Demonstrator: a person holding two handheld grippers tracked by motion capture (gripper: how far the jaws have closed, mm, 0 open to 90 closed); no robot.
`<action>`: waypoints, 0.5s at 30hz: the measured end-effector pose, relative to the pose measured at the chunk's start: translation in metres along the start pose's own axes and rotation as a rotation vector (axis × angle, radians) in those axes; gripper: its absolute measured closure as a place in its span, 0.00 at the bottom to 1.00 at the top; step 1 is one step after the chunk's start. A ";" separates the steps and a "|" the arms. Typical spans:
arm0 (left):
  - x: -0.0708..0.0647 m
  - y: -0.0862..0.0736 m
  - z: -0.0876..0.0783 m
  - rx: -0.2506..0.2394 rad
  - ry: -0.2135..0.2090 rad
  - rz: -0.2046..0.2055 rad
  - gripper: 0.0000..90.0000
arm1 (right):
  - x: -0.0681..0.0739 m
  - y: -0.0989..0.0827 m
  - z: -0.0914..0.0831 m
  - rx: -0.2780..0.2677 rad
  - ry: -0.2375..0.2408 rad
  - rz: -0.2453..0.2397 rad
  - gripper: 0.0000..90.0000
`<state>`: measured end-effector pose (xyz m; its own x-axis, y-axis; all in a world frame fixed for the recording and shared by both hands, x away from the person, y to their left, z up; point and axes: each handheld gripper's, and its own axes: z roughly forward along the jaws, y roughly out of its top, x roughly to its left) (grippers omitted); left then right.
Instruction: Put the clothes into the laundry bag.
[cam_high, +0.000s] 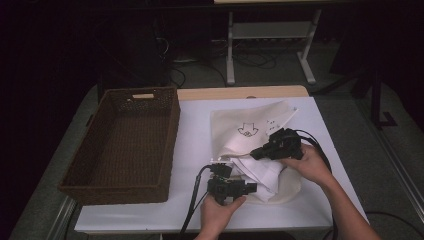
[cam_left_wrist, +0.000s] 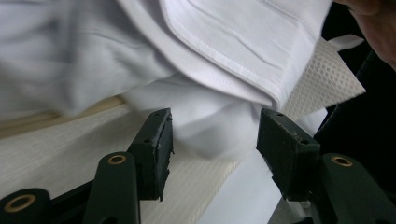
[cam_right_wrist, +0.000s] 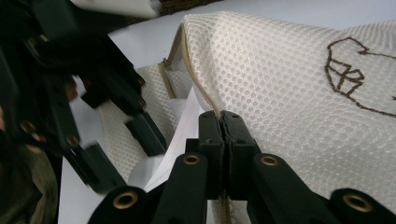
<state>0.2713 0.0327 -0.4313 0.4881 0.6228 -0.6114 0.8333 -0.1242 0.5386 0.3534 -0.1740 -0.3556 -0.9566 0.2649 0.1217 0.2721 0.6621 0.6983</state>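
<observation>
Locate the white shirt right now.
High view: the white shirt lies right of the wicker basket, half inside the mesh laundry bag, between the left tool and right tool.

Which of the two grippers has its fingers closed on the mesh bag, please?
The right gripper: its fingers pinch the mesh bag's zipper edge, while the left gripper's stand apart around the white garment.

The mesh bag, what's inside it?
A white garment sticks out of the mesh bag at its open edge. Whatever lies deeper inside is covered by the mesh.
</observation>
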 end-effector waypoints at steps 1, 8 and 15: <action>0.001 0.002 0.005 0.000 -0.001 -0.013 0.49 | 0.002 0.000 -0.001 -0.006 -0.005 -0.008 0.97; 0.000 0.012 0.017 -0.055 0.036 -0.016 0.58 | 0.006 -0.002 -0.004 0.005 -0.029 -0.029 0.97; 0.002 0.017 0.026 -0.103 0.062 -0.039 0.81 | 0.008 -0.003 -0.002 0.009 -0.038 -0.026 0.97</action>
<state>0.2929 0.0119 -0.4383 0.4363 0.6724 -0.5980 0.8188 -0.0210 0.5737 0.3450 -0.1754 -0.3560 -0.9588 0.2735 0.0770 0.2484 0.6753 0.6944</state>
